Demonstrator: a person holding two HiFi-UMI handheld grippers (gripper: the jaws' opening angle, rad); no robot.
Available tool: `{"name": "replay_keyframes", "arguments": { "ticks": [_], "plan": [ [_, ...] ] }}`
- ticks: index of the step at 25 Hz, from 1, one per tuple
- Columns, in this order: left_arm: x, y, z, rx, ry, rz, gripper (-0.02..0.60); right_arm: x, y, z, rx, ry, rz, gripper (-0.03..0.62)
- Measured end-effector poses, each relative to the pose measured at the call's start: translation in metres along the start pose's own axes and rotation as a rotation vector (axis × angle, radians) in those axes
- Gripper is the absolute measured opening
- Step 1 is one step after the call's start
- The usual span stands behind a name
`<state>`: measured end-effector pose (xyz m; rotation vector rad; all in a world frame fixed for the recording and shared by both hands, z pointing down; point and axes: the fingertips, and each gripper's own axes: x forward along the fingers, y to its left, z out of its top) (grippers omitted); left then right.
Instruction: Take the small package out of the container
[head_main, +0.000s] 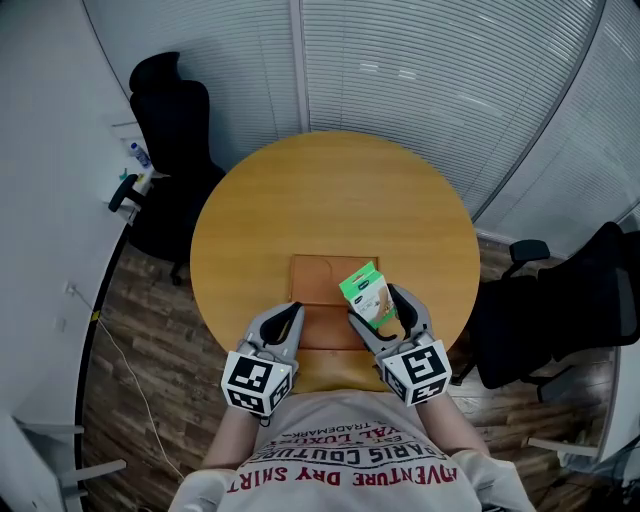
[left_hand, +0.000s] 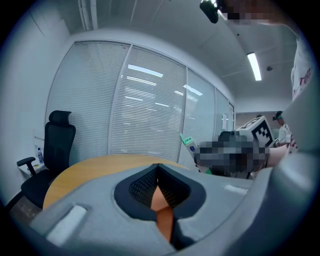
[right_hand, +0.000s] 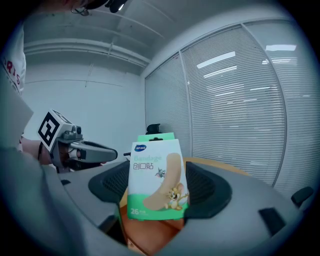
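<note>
Head view: right tool (head_main: 377, 310) pinches the small package (head_main: 362, 288) above the container (head_main: 318, 280), so removal looks nearly done. Left tool (head_main: 291, 313) sits pressed together beside the container.

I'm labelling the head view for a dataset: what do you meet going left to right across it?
Tall black chair → left gripper → bandage pack → second black chair.

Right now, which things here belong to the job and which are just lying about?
Job:
bandage package, held by the right gripper
brown container
left gripper, shut and empty

Lying about:
black office chair
bottle on the side ledge
white floor cable
</note>
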<state>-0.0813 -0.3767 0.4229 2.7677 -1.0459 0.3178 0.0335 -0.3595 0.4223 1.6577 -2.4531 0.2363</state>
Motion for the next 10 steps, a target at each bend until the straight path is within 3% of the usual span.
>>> {"name": "replay_keyframes", "arguments": {
  "ticks": [10],
  "plan": [
    [-0.002, -0.011, -0.002, 0.02, -0.003, -0.012, 0.012, -0.007, -0.012, -0.007, 0.04, 0.0, -0.042, 0.356]
  ]
}}
